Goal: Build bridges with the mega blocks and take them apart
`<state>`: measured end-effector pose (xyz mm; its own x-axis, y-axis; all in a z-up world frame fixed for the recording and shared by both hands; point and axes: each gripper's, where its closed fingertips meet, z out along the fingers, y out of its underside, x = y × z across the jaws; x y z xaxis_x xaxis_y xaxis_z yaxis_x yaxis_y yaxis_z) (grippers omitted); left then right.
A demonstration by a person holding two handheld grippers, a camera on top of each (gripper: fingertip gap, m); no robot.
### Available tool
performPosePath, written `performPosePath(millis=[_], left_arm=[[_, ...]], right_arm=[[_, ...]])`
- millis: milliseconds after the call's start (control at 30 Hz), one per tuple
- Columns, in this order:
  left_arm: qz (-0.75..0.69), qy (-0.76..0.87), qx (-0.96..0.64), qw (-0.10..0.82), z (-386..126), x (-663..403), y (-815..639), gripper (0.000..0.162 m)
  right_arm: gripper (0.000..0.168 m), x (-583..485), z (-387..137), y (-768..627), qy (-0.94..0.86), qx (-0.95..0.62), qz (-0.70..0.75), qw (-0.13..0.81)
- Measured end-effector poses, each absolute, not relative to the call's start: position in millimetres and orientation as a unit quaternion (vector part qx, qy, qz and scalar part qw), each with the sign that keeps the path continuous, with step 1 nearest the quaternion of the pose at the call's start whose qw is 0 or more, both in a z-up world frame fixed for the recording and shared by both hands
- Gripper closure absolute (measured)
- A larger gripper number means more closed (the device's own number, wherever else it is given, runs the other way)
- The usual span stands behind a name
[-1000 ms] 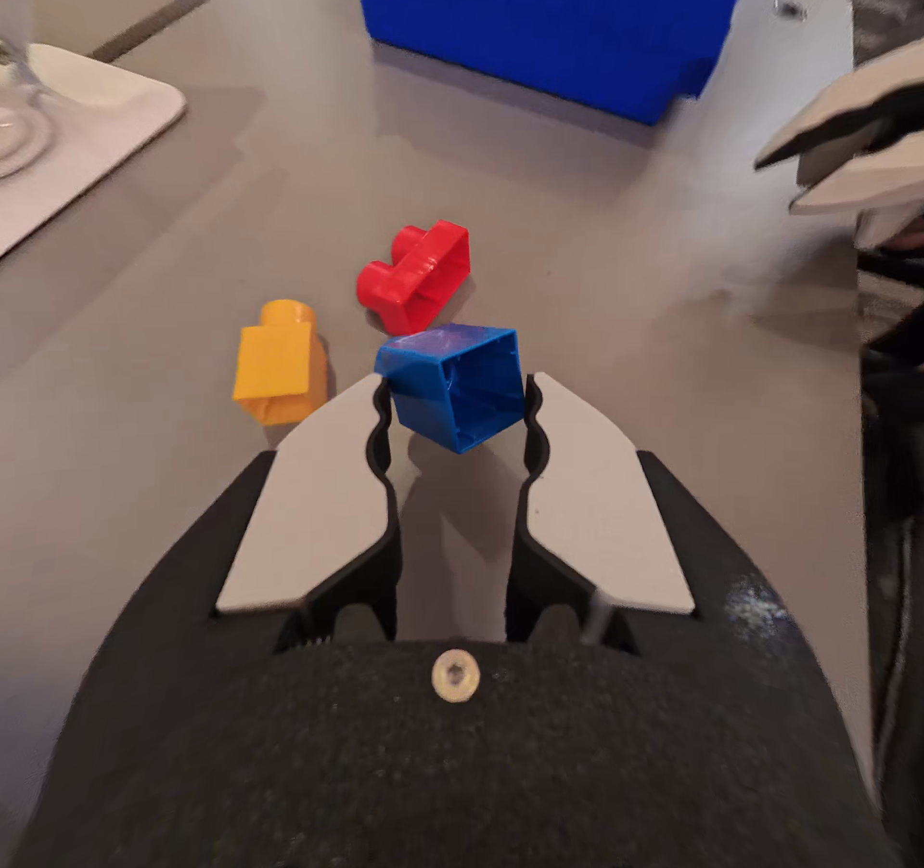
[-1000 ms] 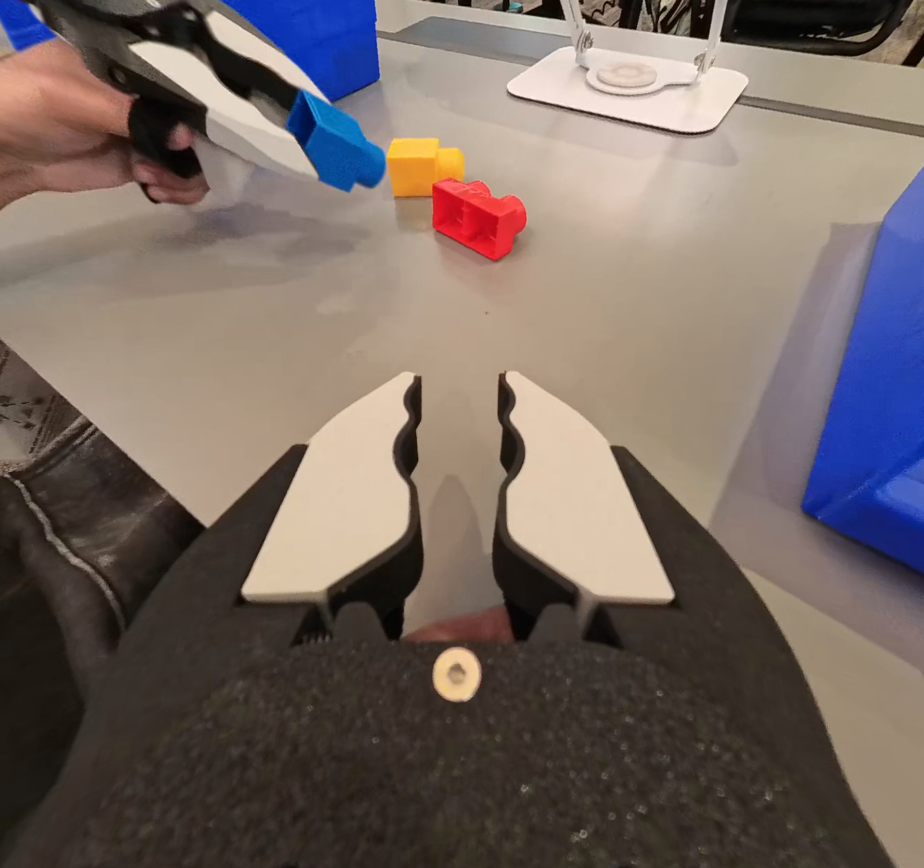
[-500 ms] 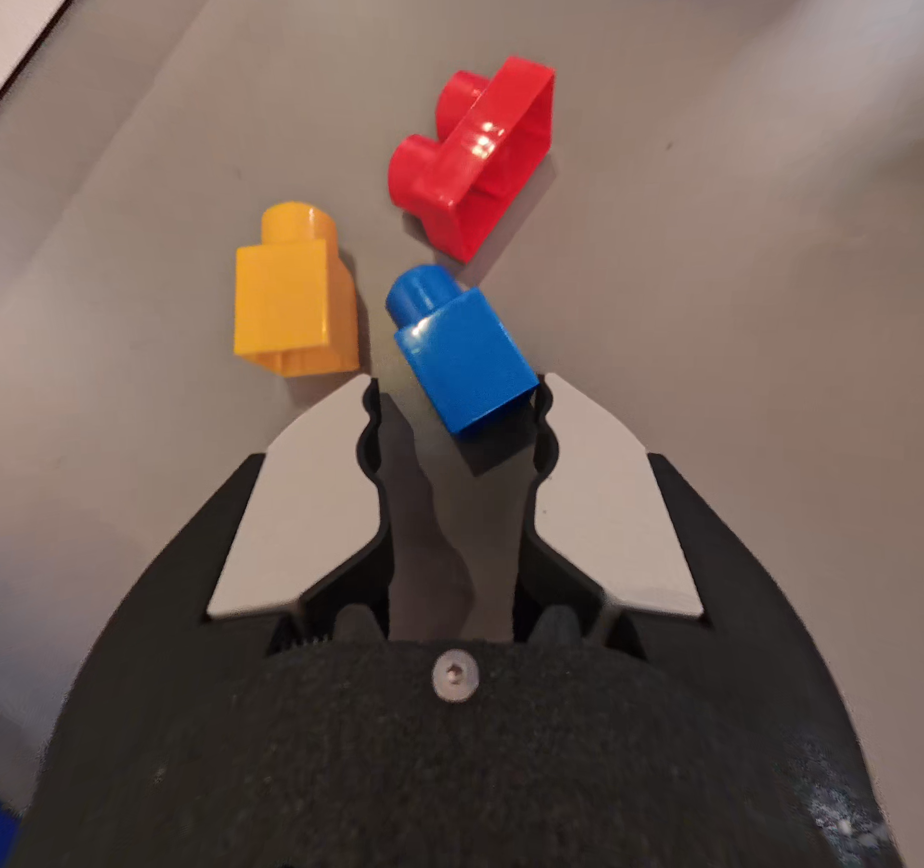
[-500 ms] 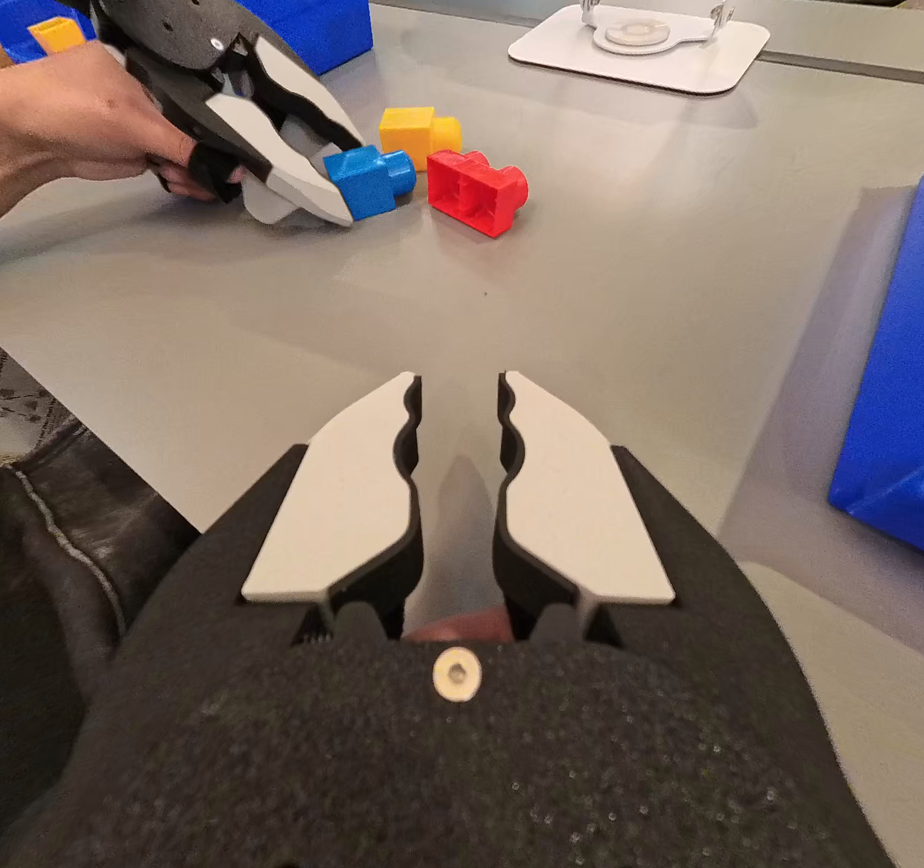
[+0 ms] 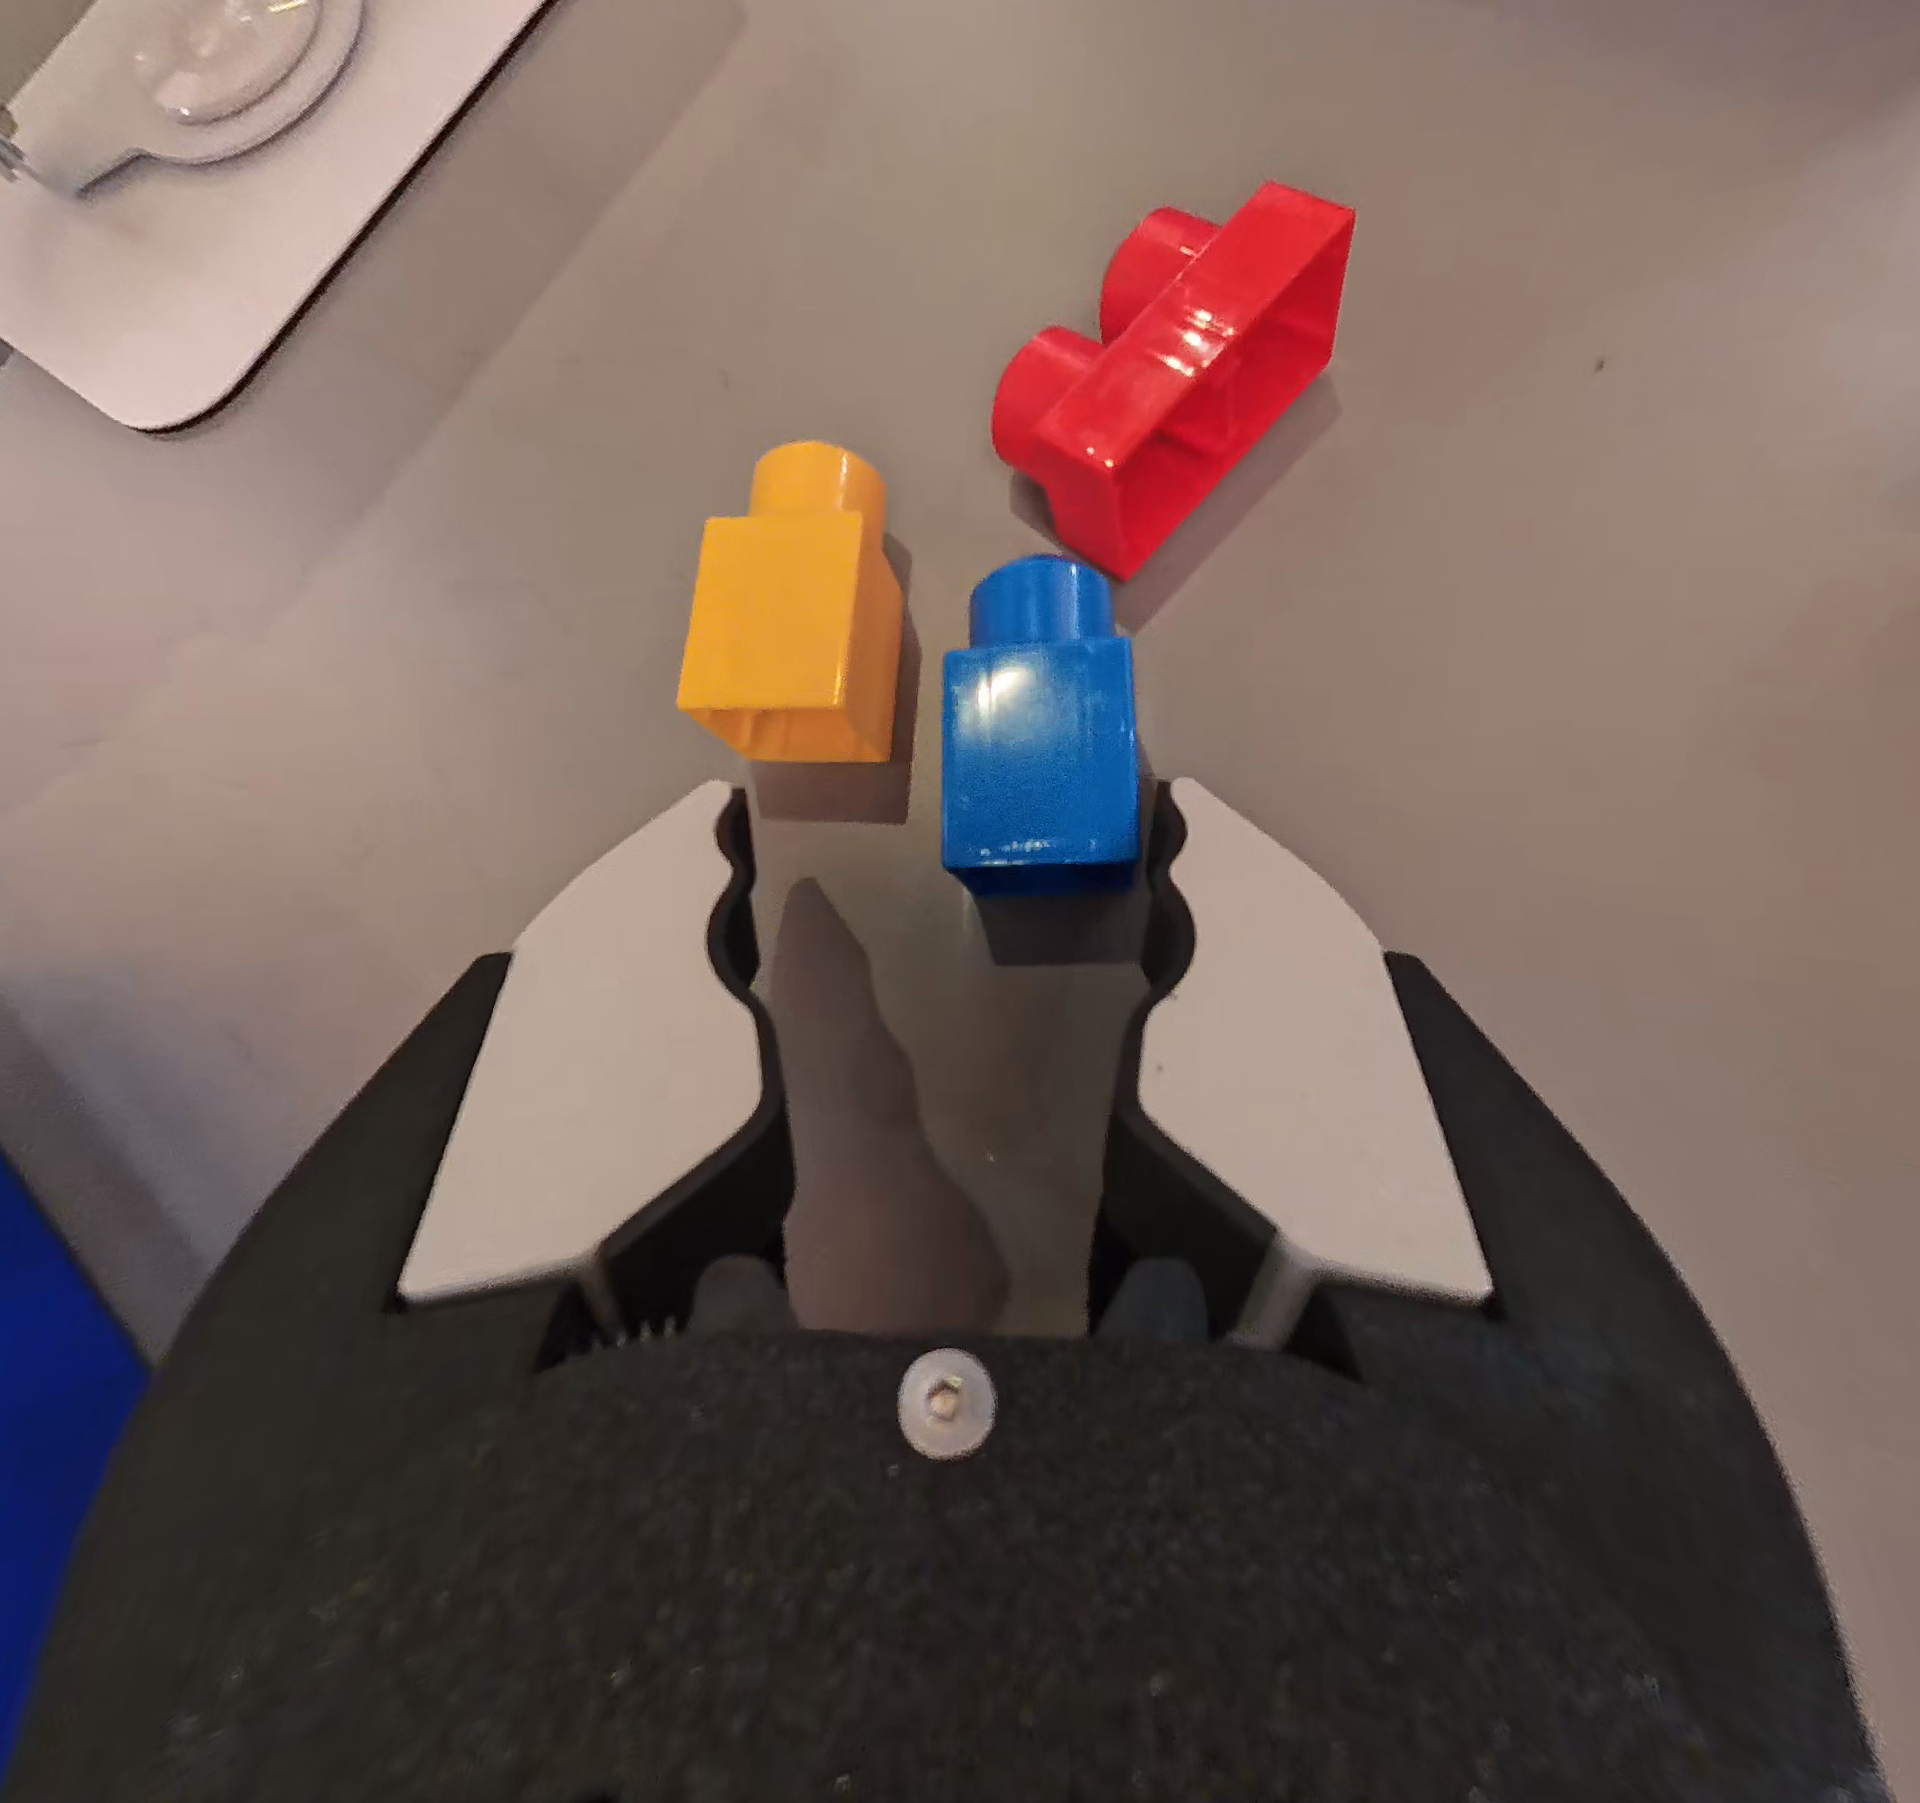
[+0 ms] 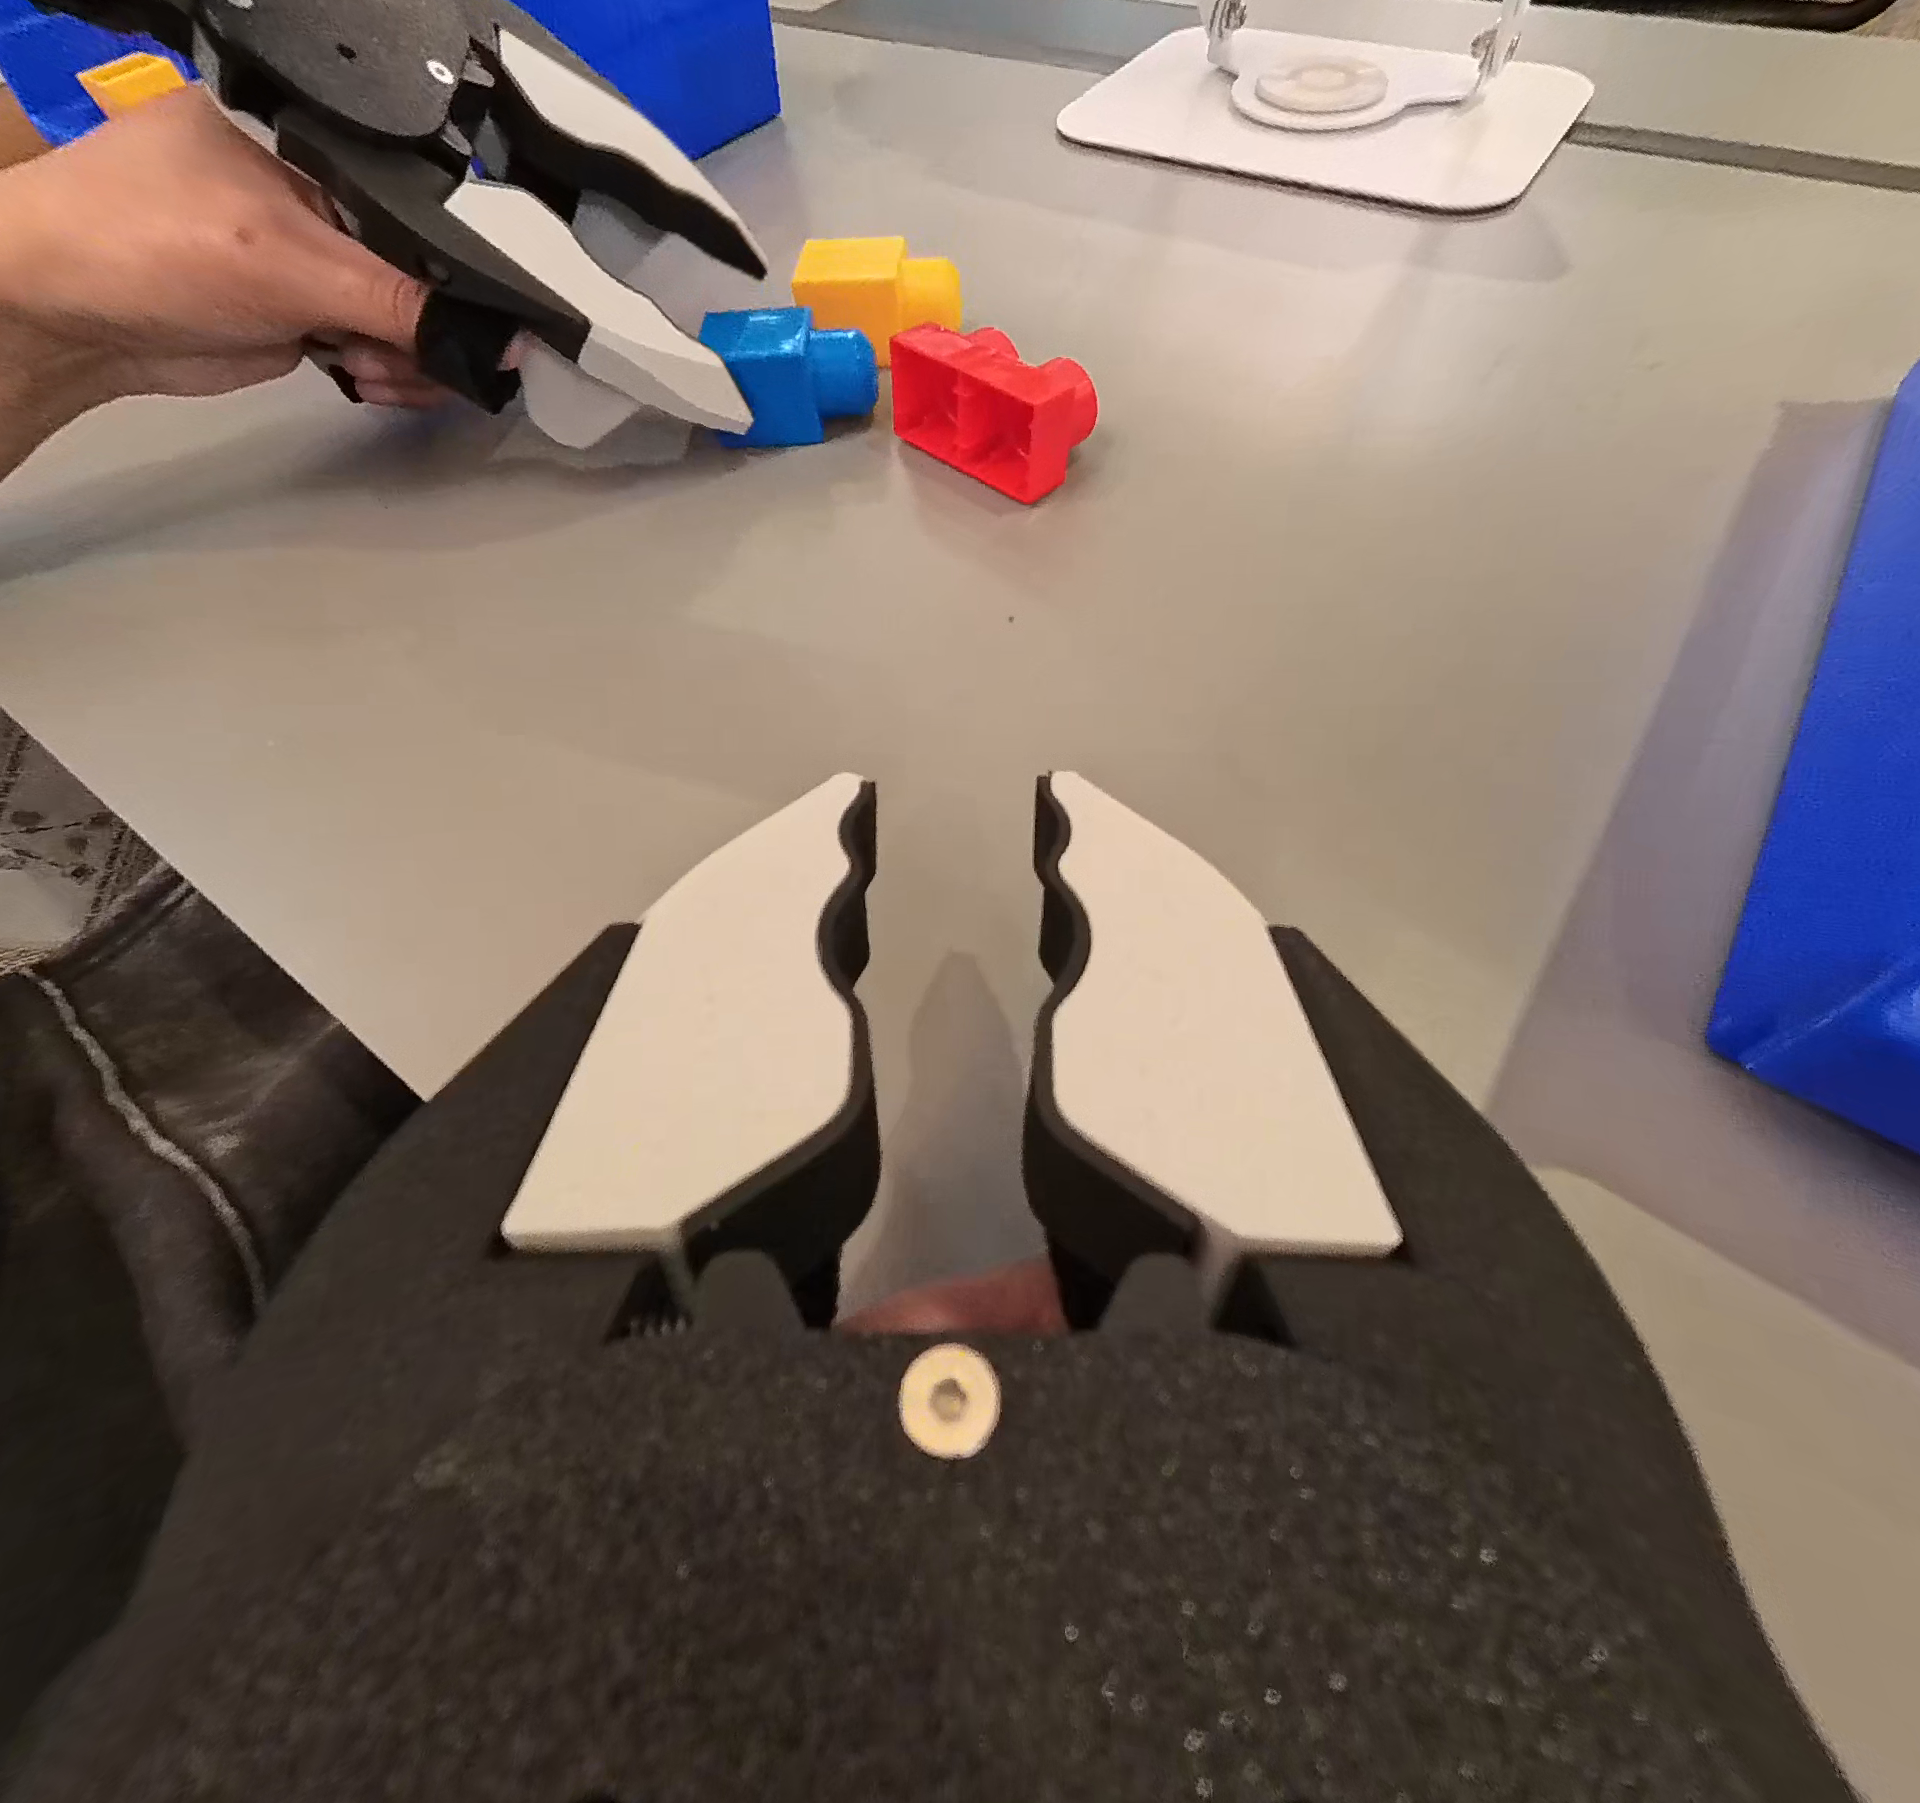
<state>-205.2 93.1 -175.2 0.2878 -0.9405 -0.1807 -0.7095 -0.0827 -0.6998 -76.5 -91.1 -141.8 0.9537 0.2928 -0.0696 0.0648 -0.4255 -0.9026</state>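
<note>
While my left gripper (image 5: 945, 797) stands wide over the grey table (image 5: 1558, 714), the blue block (image 5: 1034, 756) lies on its side touching one fingertip, between yellow block (image 5: 795, 641) and red block (image 5: 1184, 382); my right gripper (image 6: 956, 787) hovers empty, narrowly parted.

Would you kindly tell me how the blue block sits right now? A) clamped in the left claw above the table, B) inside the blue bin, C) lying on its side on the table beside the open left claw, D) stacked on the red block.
C: the blue block lies on its side on the table, with the left claw open and only one fingertip beside it.
</note>
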Motion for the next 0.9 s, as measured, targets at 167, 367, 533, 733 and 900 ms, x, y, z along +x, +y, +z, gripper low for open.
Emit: performPosePath(millis=[167, 367, 533, 733, 900], left_arm=[[-0.148, 0.569, -0.720, 0.368, -173.8, -205.9, 99.3, 0.084], [-0.127, 0.571, -0.722, 0.368, -177.9, -203.6, 111.7, 0.078], [-0.121, 0.578, -0.719, 0.366, -175.3, -197.8, 115.8, 0.076], [-0.089, 0.602, -0.712, 0.350, -179.8, -196.8, 123.6, 0.070], [-0.093, 0.604, -0.710, 0.350, -180.7, -187.9, 127.2, 0.069]], right_arm=[[0.140, -77.3, -140.1, -91.9, -0.110, -0.836, 0.104, 0.527], [0.140, -77.3, -139.3, -92.1, -0.112, -0.835, 0.102, 0.528], [0.140, -76.1, -139.4, -92.3, -0.114, -0.836, 0.097, 0.528], [0.140, -74.9, -140.3, -92.1, -0.113, -0.837, 0.099, 0.526], [0.140, -75.8, -141.8, -91.8, -0.114, -0.838, 0.100, 0.523]])
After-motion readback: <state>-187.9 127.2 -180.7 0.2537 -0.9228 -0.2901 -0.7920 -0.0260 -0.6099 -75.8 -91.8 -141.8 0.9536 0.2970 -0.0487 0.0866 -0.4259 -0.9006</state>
